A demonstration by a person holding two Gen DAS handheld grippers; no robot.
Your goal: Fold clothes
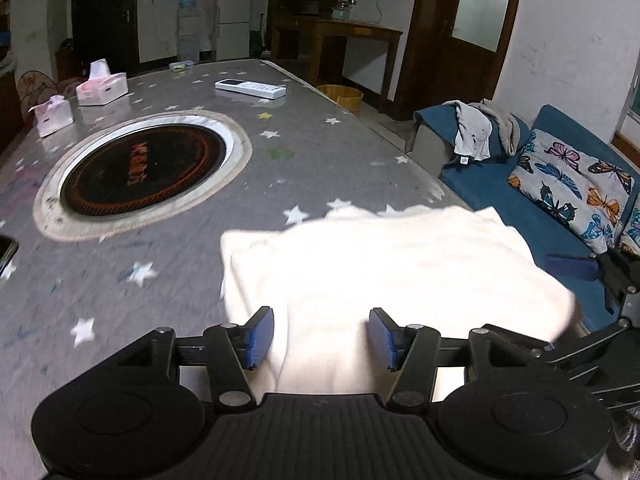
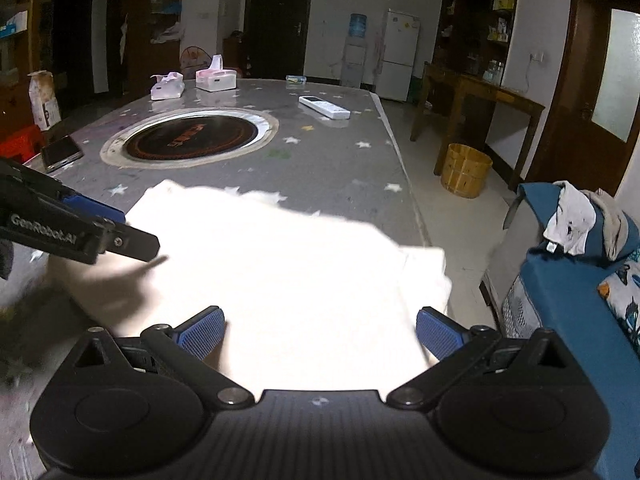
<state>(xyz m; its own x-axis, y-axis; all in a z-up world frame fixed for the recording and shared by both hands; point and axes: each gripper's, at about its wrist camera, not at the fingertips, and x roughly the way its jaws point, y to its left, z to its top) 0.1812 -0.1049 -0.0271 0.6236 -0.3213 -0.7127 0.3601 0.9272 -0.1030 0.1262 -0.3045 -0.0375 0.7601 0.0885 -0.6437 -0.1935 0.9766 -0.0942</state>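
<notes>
A white folded garment (image 1: 400, 272) lies at the near right corner of the grey star-patterned table (image 1: 280, 160), blurred and overexposed. My left gripper (image 1: 322, 338) is open over the garment's near left part; cloth shows between its blue pads, which stand apart from it. My right gripper (image 2: 320, 334) is wide open over the same garment (image 2: 288, 280), one pad near the garment's right edge. The right wrist view shows the left gripper (image 2: 128, 232) reaching in from the left onto the cloth's left side. One blue pad (image 1: 568, 266) of the right gripper shows at the left wrist view's right edge.
A round black hotplate (image 1: 148, 164) is set into the table's middle. Farther back lie a white remote (image 1: 251, 89) and two tissue packs (image 1: 102, 88); a phone (image 2: 60, 152) lies at the left. A blue sofa (image 1: 472, 184) with clothes (image 1: 476, 132) stands right of the table, beside a wooden bucket (image 2: 466, 176).
</notes>
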